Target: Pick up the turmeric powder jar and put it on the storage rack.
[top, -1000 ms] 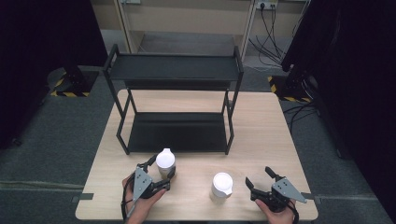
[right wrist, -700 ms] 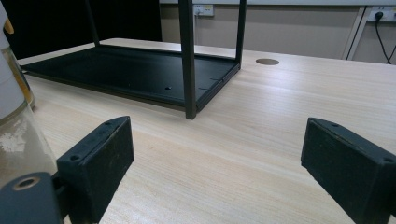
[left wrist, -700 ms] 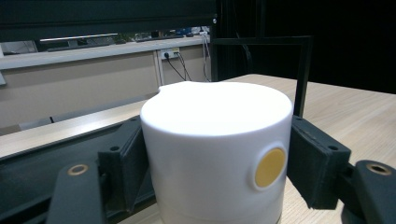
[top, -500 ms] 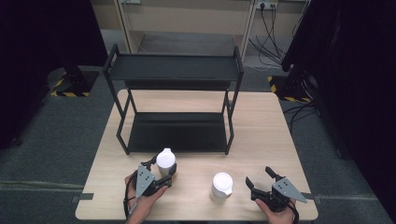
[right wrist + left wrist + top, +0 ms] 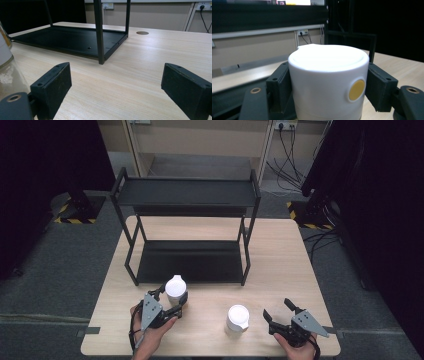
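Note:
A jar with a white spouted lid (image 5: 175, 286) stands on the wooden table (image 5: 285, 265) just in front of the black rack. My left gripper (image 5: 173, 294) is shut on it. In the left gripper view both black pads (image 5: 279, 85) press the sides of the white lid (image 5: 328, 75), which bears a yellow dot. A second white-lidded jar (image 5: 237, 317) stands to the right, near the front edge. My right gripper (image 5: 278, 309) rests to the right of that jar, open with nothing between its fingers. In the right gripper view (image 5: 117, 85) the glass jar (image 5: 7, 75) shows at the left edge.
A black two-tier metal rack (image 5: 187, 195) stands on the back half of the table, its lower tray (image 5: 72, 37) bare and its front post (image 5: 100, 32) just ahead of the right gripper. Cables and wall sockets (image 5: 285, 127) lie beyond the table.
The left gripper's jaws have drawn in against the lid of the left jar. The right gripper and the second jar have kept still.

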Motion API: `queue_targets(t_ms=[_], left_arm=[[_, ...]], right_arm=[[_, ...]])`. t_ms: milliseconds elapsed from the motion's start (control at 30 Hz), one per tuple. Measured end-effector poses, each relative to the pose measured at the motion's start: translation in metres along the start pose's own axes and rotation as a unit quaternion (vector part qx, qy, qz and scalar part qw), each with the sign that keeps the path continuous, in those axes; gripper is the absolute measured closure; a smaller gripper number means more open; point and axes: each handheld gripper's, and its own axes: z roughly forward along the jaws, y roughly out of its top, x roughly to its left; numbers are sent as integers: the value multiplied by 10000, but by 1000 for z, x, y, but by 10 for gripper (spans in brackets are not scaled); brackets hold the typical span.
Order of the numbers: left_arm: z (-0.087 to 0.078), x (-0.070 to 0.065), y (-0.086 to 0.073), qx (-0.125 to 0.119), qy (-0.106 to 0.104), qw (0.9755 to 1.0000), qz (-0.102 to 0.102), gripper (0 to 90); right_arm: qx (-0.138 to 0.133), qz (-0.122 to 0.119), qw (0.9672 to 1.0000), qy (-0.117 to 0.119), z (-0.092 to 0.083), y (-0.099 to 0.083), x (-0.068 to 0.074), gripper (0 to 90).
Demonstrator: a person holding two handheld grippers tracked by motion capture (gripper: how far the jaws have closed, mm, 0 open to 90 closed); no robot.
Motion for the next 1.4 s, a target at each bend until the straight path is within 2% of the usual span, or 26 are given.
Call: queue_targets(t_ms=[533, 1400], left_arm=[[4, 5, 36, -322, 190, 9992, 101, 303], [16, 14, 76, -507, 481, 9975, 116, 304]], right_arm=[[0, 8, 10000, -2, 0, 0, 0, 97], [-8, 25, 10000, -23, 0, 0, 1, 97]])
